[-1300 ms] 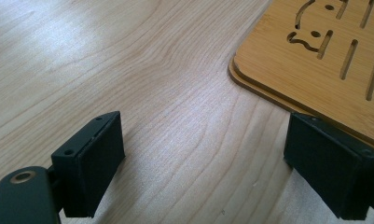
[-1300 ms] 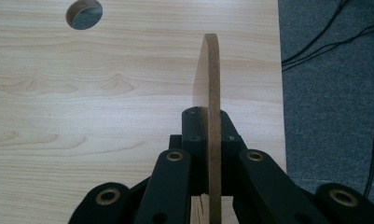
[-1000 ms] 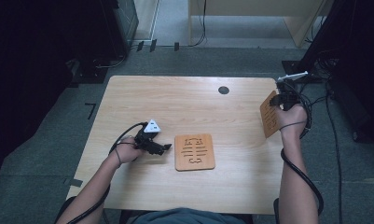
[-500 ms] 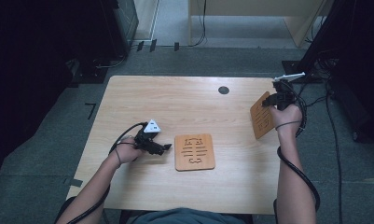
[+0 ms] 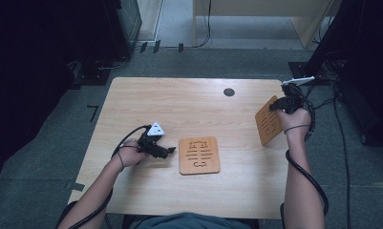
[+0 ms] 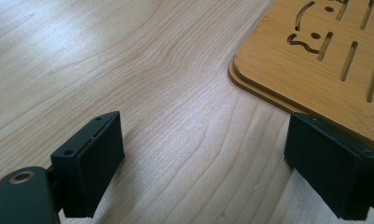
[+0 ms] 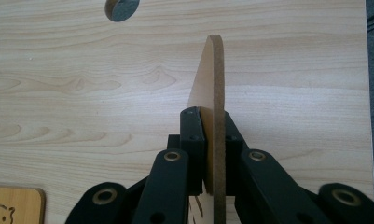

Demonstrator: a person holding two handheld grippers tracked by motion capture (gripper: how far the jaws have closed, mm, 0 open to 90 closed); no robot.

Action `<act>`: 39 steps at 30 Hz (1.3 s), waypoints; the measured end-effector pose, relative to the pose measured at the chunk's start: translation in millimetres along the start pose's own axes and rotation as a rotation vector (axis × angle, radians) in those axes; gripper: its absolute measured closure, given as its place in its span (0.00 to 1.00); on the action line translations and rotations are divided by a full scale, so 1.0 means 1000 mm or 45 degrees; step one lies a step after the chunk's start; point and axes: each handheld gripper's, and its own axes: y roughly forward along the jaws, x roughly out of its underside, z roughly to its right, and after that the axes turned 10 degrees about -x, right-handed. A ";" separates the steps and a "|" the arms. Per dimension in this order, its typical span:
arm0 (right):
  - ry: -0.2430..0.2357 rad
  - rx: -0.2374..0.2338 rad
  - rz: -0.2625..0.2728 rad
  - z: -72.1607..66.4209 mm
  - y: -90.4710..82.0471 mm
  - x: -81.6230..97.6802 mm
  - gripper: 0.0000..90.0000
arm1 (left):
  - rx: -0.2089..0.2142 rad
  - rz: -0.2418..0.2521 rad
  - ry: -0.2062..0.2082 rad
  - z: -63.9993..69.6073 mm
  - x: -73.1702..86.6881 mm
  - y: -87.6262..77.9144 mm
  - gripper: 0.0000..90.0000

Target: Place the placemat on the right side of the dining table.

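Note:
A slotted wooden board (image 5: 199, 155) lies flat in the middle of the table; in the left gripper view its corner (image 6: 315, 56) shows to be a stack of two. My left gripper (image 5: 168, 151) rests just left of that stack, open, with bare table between its jaws (image 6: 208, 172). At the table's right edge my right gripper (image 5: 276, 106) is shut on the top edge of another wooden board (image 5: 268, 125), held upright and tilted above the table. The right gripper view shows this board (image 7: 216, 93) edge-on, pinched between the two jaws.
A round cable hole (image 5: 229, 92) sits in the wooden table (image 5: 189, 105) near its far edge, left of the held board. Cables (image 5: 323, 102) trail off the table's right side. Dark furniture stands on the floor beyond the far left and right.
The right hand has carried the held board a little left and inward over the table, and the board is tilted differently. The left gripper and the flat board have not moved.

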 end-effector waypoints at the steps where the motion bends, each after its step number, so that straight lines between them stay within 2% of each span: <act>1: 0.004 -0.002 -0.002 0.001 0.000 0.000 0.95 | 0.000 0.000 0.000 0.000 0.000 0.000 0.12; 12: 0.020 -0.009 -0.001 0.009 0.002 0.001 0.90 | 0.000 0.001 -0.001 0.000 0.000 0.000 0.12; 27: 0.029 0.027 -0.026 0.021 0.007 0.004 0.78 | 0.001 0.004 -0.001 0.000 0.000 0.000 0.12; 34: 0.005 0.064 -0.035 0.023 0.010 0.005 0.72 | 0.002 0.006 -0.001 0.000 0.000 0.000 0.12; 39: -0.034 0.081 -0.031 0.025 0.014 0.006 0.68 | 0.003 0.007 -0.001 0.000 0.001 0.000 0.12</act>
